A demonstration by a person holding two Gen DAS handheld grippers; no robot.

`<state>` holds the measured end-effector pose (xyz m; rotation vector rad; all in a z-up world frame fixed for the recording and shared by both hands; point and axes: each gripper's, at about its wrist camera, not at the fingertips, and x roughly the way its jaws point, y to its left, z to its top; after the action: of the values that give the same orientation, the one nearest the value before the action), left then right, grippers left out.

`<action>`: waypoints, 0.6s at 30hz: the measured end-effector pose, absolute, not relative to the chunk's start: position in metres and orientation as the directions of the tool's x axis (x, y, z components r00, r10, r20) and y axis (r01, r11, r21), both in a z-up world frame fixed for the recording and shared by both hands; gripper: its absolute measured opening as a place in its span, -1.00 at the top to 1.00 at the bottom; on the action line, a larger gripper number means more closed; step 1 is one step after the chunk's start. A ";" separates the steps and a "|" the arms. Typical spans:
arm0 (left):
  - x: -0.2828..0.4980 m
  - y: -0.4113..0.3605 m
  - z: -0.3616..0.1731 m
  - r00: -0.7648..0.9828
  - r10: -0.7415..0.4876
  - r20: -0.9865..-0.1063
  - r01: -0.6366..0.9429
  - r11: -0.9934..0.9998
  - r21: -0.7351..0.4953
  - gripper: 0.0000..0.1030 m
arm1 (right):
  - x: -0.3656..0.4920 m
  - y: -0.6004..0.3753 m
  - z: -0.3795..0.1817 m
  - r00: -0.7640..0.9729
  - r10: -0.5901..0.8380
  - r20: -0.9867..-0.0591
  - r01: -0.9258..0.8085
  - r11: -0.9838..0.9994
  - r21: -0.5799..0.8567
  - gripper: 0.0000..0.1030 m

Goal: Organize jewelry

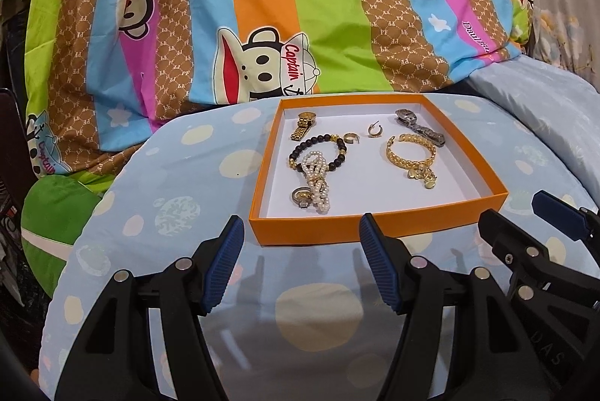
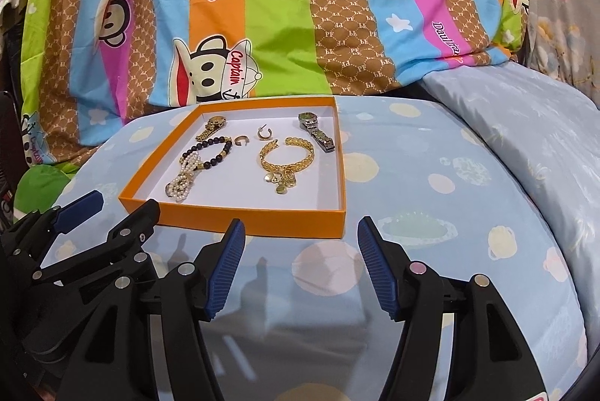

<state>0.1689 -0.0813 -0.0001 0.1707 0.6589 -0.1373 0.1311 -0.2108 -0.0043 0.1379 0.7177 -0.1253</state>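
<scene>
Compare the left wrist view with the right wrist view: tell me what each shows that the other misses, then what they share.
Only the left wrist view shows the left hand-held gripper head-on, jaws open, with the right hand-held gripper's fingers at its right edge.

Only the right wrist view shows the right hand-held gripper head-on, jaws open, and more of the pale blue pillow.

Both show the orange box holding a gold watch, silver watch, gold bracelet and pearl strand.

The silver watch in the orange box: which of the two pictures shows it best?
The right wrist view. There the silver watch lies in full sight, its round face and metal band both clear against the box's white floor. In the left wrist view the same watch sits in the box's far right corner, darker, its face harder to make out.
</scene>
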 end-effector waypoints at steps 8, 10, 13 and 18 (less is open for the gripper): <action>0.169 -0.082 0.000 0.785 -0.059 -0.616 0.171 0.977 0.125 -0.20 | 0.131 -0.210 -0.005 0.745 -0.073 -0.662 0.164 0.984 0.076 -0.20; 0.169 -0.081 0.000 0.785 -0.056 -0.617 0.168 0.978 0.125 -0.20 | 0.131 -0.210 -0.005 0.746 -0.075 -0.661 0.164 0.984 0.073 -0.20; 0.170 -0.081 -0.001 0.783 -0.052 -0.620 0.165 0.978 0.126 -0.20 | 0.131 -0.209 -0.005 0.746 -0.081 -0.661 0.165 0.984 0.066 -0.20; 0.170 -0.081 -0.001 0.784 -0.048 -0.619 0.161 0.978 0.129 -0.20 | 0.131 -0.209 -0.005 0.746 -0.084 -0.660 0.166 0.984 0.062 -0.20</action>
<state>0.1703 -0.0809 -0.0010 0.1793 0.6605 -0.1133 0.1305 -0.2085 -0.0047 0.1201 0.7160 -0.1376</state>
